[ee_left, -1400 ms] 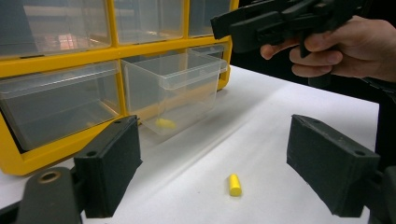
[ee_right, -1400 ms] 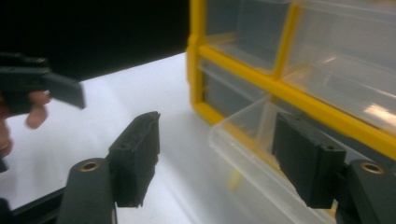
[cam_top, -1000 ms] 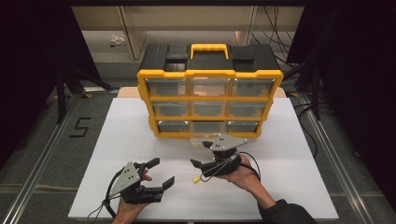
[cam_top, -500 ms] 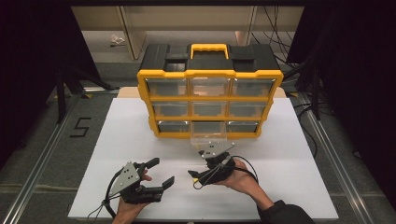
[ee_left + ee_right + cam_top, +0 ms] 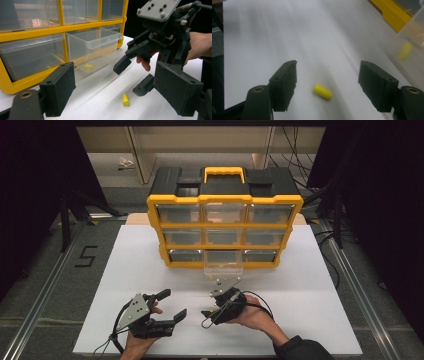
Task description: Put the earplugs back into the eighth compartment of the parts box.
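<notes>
Right gripper [image 5: 327, 82] dropped closer to the small yellow foam earplug [image 5: 323, 91] by the pulled-out clear plastic drawer [image 5: 93, 48], jaws narrowing but still spread around it, so pickup looks next.

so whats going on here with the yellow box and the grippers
A person works two hand-held grippers at a white table. The right gripper is lowered over a small yellow earplug lying on the table, its fingers just closing in but not yet touching. Another plug already sits in the pulled-out clear drawer of the yellow organizer. The left gripper waits open nearby.
</notes>
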### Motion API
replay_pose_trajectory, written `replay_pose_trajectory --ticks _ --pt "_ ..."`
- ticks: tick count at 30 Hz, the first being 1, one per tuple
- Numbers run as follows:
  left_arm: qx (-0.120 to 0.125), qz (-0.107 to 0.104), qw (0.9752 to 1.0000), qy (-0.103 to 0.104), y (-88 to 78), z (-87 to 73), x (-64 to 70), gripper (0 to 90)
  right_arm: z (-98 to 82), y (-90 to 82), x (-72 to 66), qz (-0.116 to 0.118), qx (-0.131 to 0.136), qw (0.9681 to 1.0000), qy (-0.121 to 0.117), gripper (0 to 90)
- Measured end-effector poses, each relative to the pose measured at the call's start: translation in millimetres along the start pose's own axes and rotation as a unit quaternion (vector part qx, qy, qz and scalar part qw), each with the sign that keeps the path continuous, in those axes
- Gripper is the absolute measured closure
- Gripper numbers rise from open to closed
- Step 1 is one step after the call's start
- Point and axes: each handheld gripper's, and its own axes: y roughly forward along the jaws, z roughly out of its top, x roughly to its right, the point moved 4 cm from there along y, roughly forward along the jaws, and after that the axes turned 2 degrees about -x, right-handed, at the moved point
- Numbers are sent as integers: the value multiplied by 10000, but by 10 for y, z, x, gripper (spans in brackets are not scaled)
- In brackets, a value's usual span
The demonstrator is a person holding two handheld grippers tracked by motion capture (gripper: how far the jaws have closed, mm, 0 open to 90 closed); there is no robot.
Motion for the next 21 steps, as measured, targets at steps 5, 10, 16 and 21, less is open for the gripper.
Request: replay_pose_trajectory --ticks 5,10,16,21 --pt "0 0 10000 4 1 0 1 174 -54 83 4 -9 -180 9998 -63 374" --pt "0 -1 10000 3 0 0 1 174 -97 148 -18 26 -341 9994 -70 425" --pt "0 -5 10000 2 1 0 1 175 -136 196 -11 24 -485 9988 -46 467" --pt "-1 -5 10000 6 1 0 1 174 -142 217 11 -36 -419 9991 -49 528"
